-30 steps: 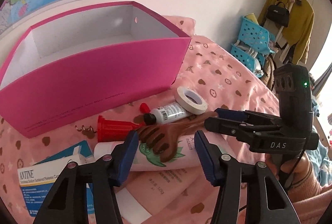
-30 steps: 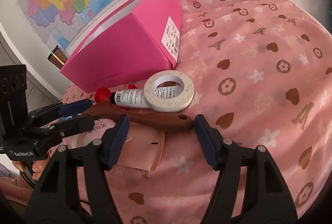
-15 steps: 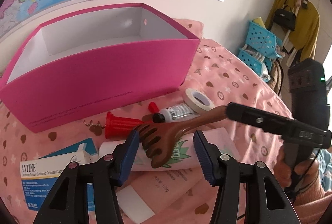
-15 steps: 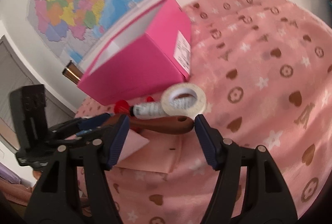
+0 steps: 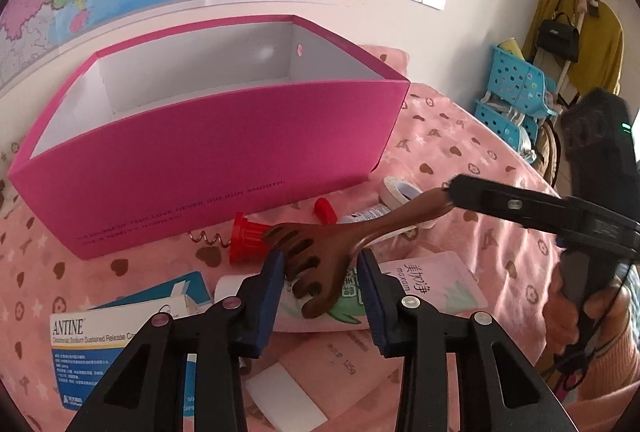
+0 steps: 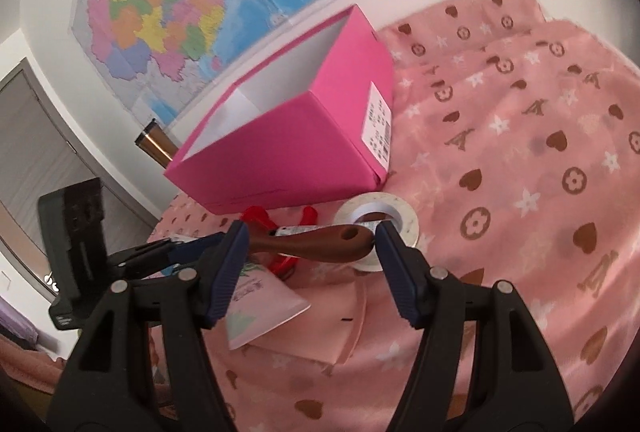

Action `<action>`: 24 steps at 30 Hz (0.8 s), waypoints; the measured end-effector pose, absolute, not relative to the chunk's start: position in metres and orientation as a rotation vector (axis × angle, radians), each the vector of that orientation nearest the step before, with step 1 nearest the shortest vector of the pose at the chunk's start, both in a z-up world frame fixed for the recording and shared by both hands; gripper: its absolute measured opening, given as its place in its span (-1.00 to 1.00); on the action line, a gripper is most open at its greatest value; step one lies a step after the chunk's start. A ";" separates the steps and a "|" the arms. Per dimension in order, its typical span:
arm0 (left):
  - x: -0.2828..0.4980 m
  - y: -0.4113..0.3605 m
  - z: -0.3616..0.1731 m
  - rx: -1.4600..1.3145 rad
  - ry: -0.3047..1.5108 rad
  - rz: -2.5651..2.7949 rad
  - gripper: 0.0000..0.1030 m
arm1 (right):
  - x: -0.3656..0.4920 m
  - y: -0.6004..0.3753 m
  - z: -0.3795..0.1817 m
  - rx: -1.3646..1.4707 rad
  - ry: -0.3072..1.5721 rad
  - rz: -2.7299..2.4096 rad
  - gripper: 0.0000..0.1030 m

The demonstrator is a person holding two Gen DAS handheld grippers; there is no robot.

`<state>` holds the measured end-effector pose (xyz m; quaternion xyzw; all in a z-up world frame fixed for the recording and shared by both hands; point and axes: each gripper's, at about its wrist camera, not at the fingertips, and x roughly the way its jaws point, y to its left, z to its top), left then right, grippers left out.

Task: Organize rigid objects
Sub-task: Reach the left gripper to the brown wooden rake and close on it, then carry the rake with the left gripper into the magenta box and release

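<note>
Two grippers bracket one wooden back scratcher (image 5: 320,252) above the clutter: right gripper (image 6: 312,264) pinches its handle end, left gripper (image 5: 320,284) spread around the claw. End-only grip; may pivot, snag the pink box (image 5: 224,167) rim.

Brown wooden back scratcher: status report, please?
Right gripper shut on the brown wooden back scratcher, lifted off the bed. Left gripper open around its claw end. Open pink box behind, path unobstructed.
</note>
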<state>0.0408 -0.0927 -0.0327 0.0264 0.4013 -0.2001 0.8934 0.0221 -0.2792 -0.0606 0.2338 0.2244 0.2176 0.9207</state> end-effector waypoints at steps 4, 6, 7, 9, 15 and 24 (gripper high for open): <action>0.043 -0.093 -0.034 0.052 0.841 -0.418 -0.34 | 0.034 -0.281 -0.065 0.491 0.499 0.436 0.29; 0.043 -0.095 -0.034 0.060 0.839 -0.415 -0.34 | 0.038 -0.280 -0.068 0.490 0.520 0.421 0.29; 0.043 -0.096 -0.034 0.065 0.839 -0.416 -0.34 | 0.039 -0.278 -0.070 0.490 0.531 0.420 0.29; 0.044 -0.098 -0.034 0.069 0.841 -0.416 -0.34 | 0.038 -0.276 -0.072 0.481 0.531 0.421 0.29; 0.046 -0.098 -0.033 0.065 0.851 -0.414 -0.33 | 0.036 -0.279 -0.074 0.501 0.522 0.381 0.04; 0.050 -0.091 -0.032 -0.012 0.881 -0.421 -0.30 | 0.024 -0.285 -0.066 0.543 0.459 0.360 -0.37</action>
